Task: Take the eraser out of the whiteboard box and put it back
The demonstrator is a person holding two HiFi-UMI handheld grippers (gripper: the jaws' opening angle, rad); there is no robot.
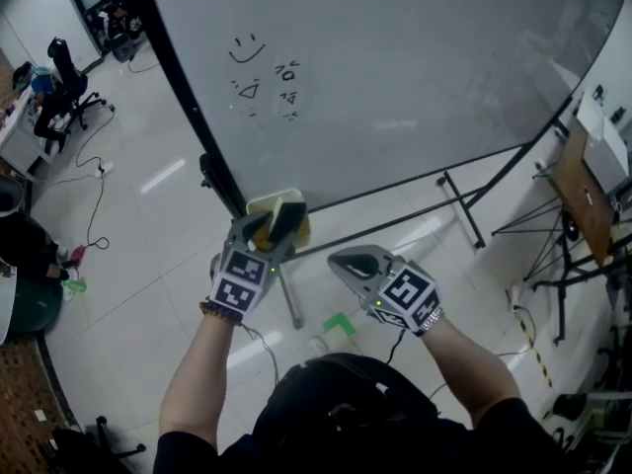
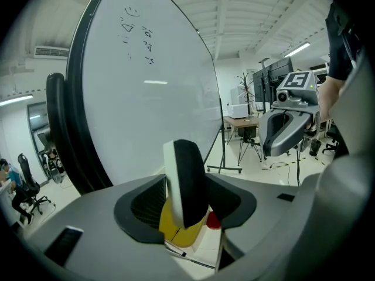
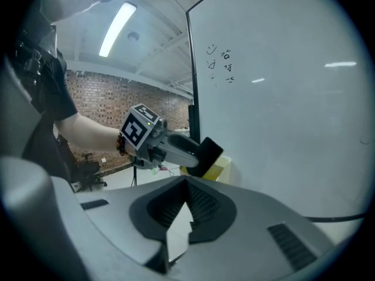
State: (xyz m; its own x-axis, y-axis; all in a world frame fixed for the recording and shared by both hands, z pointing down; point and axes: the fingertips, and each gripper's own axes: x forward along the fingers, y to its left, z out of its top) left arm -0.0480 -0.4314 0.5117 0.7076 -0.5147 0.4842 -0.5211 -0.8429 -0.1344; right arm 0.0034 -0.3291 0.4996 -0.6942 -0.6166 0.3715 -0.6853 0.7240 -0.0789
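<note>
Eraser (image 1: 287,219) stands on end, tilted, betw. jaws of L gripper (image 1: 272,230), lower end in or just over the yellow whiteboard box (image 1: 265,203) at the board's near edge. L jaws wide; pads look loose on it, so prob. return step nearly done: left = let it settle, back gripper off. R gripper (image 1: 346,262) closed, empty, near right, apart from box. Whiteboard (image 1: 395,67): smiley, triangle, few small scribbles, not legible. No brand/label readable.
</note>
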